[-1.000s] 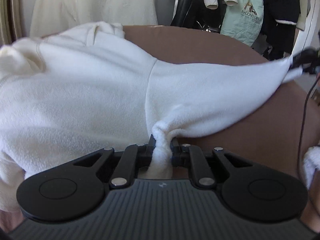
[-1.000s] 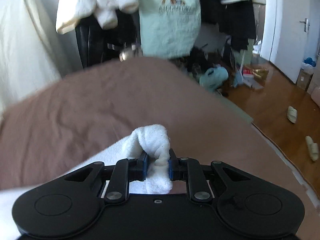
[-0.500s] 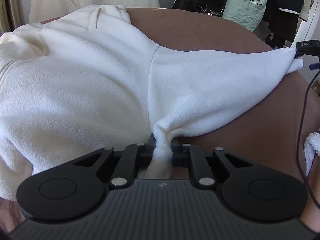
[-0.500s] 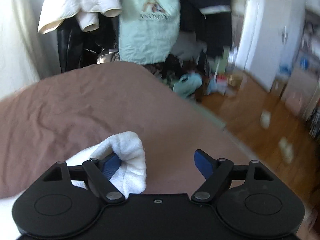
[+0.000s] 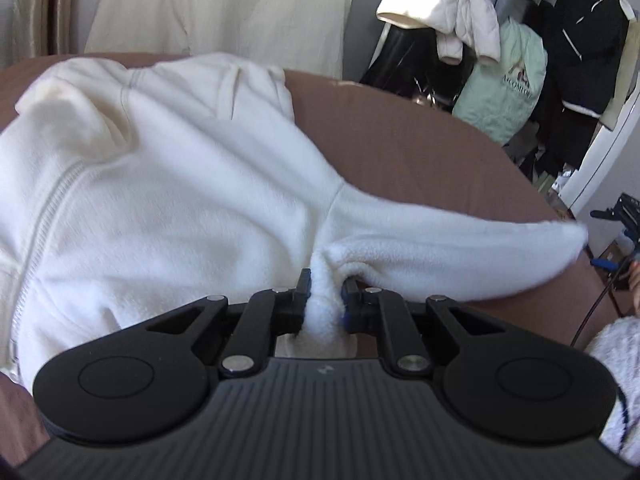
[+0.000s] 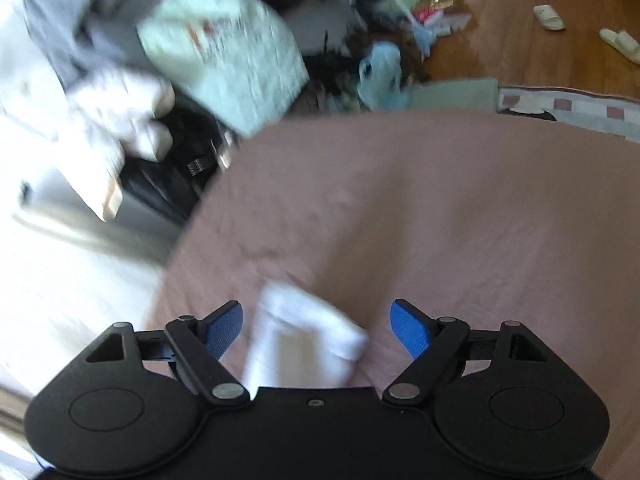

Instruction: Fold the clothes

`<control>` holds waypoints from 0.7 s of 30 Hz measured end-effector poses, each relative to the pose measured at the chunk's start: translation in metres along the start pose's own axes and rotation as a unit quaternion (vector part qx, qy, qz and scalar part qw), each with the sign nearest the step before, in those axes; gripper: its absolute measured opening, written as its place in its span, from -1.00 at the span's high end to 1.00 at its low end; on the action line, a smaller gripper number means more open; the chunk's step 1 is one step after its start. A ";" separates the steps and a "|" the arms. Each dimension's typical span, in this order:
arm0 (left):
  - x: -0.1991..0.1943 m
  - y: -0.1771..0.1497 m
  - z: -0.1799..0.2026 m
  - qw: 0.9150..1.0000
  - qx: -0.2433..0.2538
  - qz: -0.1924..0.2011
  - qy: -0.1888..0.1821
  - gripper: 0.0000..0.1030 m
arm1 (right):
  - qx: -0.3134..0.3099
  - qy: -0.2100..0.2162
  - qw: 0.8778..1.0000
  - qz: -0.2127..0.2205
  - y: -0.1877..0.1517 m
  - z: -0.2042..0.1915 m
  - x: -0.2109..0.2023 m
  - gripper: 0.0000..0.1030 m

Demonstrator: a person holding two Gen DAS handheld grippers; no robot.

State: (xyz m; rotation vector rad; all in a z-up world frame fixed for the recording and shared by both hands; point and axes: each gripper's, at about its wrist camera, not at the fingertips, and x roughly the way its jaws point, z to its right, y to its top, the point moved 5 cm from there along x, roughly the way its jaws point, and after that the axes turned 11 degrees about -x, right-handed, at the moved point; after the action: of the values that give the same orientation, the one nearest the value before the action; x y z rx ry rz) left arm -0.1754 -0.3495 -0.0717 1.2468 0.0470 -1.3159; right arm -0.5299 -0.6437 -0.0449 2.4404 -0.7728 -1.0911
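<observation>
A white fleece jacket [image 5: 180, 200] with a zip lies spread over the brown bed cover [image 5: 400, 140]. My left gripper [image 5: 326, 288] is shut on a bunched fold of it, near where the sleeve [image 5: 460, 248] joins the body. That sleeve stretches to the right, and its end [image 5: 568, 236] lies just short of my right gripper [image 5: 618, 240] at the frame's edge. In the blurred right wrist view, my right gripper [image 6: 318, 320] stands open. The white cuff [image 6: 304, 340] lies loose between the blue pads [image 6: 408, 328], touching neither.
Hanging coats and a mint garment [image 5: 500, 92] crowd a rack beyond the bed. A pale curtain [image 5: 220, 8] hangs behind. Past the bed's edge are a wooden floor with slippers [image 6: 550, 18], scattered clutter and a rug [image 6: 560, 108]. A fluffy sleeve [image 5: 616, 360] shows at lower right.
My right gripper opened, let go of the sleeve cuff and rolled as it swung aside. The left gripper rose a little, still gripping the fleece, and the sleeve went slack.
</observation>
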 end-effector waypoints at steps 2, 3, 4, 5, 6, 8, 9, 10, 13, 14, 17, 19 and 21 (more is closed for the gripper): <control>-0.004 0.002 0.000 1.000 -0.001 0.004 0.000 0.76 | 0.018 0.037 0.999 -0.031 -0.003 -0.004 0.003 -0.67; -0.005 0.001 -0.001 1.000 -0.001 0.003 0.001 0.76 | 0.023 0.053 0.997 -0.049 -0.005 -0.008 0.005 -0.69; -0.004 -0.002 -0.002 1.000 0.000 0.001 0.004 0.76 | 0.015 0.058 0.996 -0.072 -0.008 -0.014 0.009 -0.69; -0.003 -0.006 -0.002 1.000 0.001 -0.001 0.008 0.76 | 0.006 0.051 0.995 -0.091 -0.013 -0.020 0.012 -0.69; -0.002 -0.010 -0.002 1.000 0.006 -0.002 0.013 0.76 | 0.001 0.041 0.994 -0.104 -0.019 -0.024 0.011 -0.69; 0.001 -0.015 -0.001 0.999 0.027 -0.008 0.032 0.76 | 0.002 0.037 0.992 -0.120 -0.035 -0.030 0.004 -0.71; 0.003 -0.016 -0.001 0.998 0.040 -0.015 0.046 0.75 | -0.009 0.035 0.992 -0.123 -0.042 -0.033 0.002 -0.72; 0.005 -0.018 -0.002 0.997 0.048 -0.019 0.055 0.75 | -0.021 0.024 0.992 -0.121 -0.046 -0.035 0.001 -0.72; 0.005 -0.024 -0.004 0.998 0.041 -0.018 0.049 0.75 | -0.055 -0.031 0.991 -0.117 -0.041 -0.038 0.013 -0.75; 0.005 -0.026 -0.006 0.998 0.037 -0.018 0.047 0.75 | -0.052 -0.033 0.991 -0.121 -0.036 -0.037 0.021 -0.76; 0.004 -0.026 -0.008 0.999 0.028 -0.014 0.038 0.75 | 0.011 -0.043 0.988 -0.150 -0.038 -0.020 0.048 -0.76; 0.002 -0.025 -0.009 0.999 0.024 -0.010 0.032 0.75 | -0.005 -0.067 0.984 -0.163 -0.045 -0.021 0.064 -0.79; 0.000 -0.023 -0.008 0.999 0.028 -0.006 0.028 0.75 | -0.060 -0.066 0.982 -0.168 -0.048 -0.033 0.074 -0.51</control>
State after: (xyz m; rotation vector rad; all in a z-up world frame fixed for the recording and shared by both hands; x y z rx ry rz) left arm -0.1879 -0.3383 -0.0898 1.3321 0.0570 -1.3001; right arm -0.4478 -0.6479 -0.0910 2.4690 -0.3222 -1.3903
